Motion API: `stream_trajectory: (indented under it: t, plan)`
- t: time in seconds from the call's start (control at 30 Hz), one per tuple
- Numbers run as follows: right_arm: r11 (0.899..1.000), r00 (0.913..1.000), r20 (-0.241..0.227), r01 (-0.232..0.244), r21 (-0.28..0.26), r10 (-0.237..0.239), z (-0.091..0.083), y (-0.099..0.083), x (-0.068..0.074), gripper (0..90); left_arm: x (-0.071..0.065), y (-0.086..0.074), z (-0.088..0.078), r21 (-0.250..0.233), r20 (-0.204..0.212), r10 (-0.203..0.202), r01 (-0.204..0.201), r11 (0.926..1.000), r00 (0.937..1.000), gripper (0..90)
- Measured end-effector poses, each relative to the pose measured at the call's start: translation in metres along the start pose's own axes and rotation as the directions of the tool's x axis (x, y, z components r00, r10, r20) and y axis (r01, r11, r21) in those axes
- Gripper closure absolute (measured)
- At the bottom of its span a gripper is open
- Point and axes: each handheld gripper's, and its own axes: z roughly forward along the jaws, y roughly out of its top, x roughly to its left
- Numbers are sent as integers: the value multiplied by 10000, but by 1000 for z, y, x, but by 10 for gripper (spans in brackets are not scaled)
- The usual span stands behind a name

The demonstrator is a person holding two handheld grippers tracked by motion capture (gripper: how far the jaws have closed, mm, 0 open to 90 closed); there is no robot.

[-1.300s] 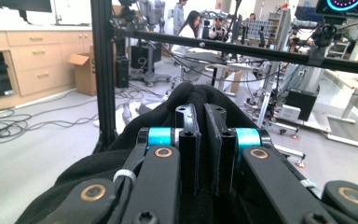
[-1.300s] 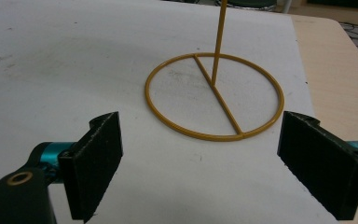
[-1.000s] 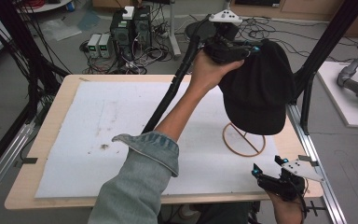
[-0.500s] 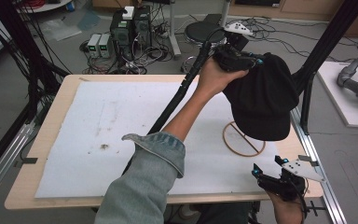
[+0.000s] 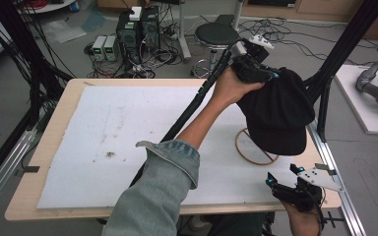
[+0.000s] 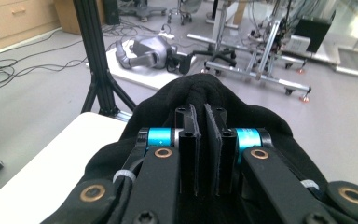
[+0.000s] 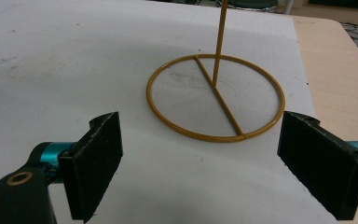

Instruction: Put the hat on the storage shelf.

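Two grippers in play. Left gripper (image 5: 261,69) is clamped on the black cap (image 5: 278,113), jaws pinching a fold of fabric near the crown; in the left gripper view the pads (image 6: 189,140) sit nearly together with cloth between. Cap hangs above the right far part of the table, over the gold wire stand (image 5: 256,146), whose ring base rests on the white mat (image 5: 128,137). Right gripper (image 5: 288,181) sits at the near right table edge, jaws wide apart, holding nothing, aimed at the stand's ring (image 7: 214,98) and upright rod. Wooden table (image 5: 54,128) under the mat; black stool (image 5: 216,34) and cables on the floor beyond.
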Motion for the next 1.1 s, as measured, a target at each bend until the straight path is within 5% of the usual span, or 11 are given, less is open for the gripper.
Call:
stream_trajectory:
  t: [0.8, 1.1]
  plan:
    - [10000, 10000, 6, -52, 77, 52, 0, -1, 0, 138, 6, -10, 13, 994, 229, 287, -309, 9946, 9993, 794]
    - [9999, 10000, -1, -17, 101, 17, 0, -1, -1, 138, 5, -11, 12, 1164, 222, 548, -570, 9916, 9983, 697]
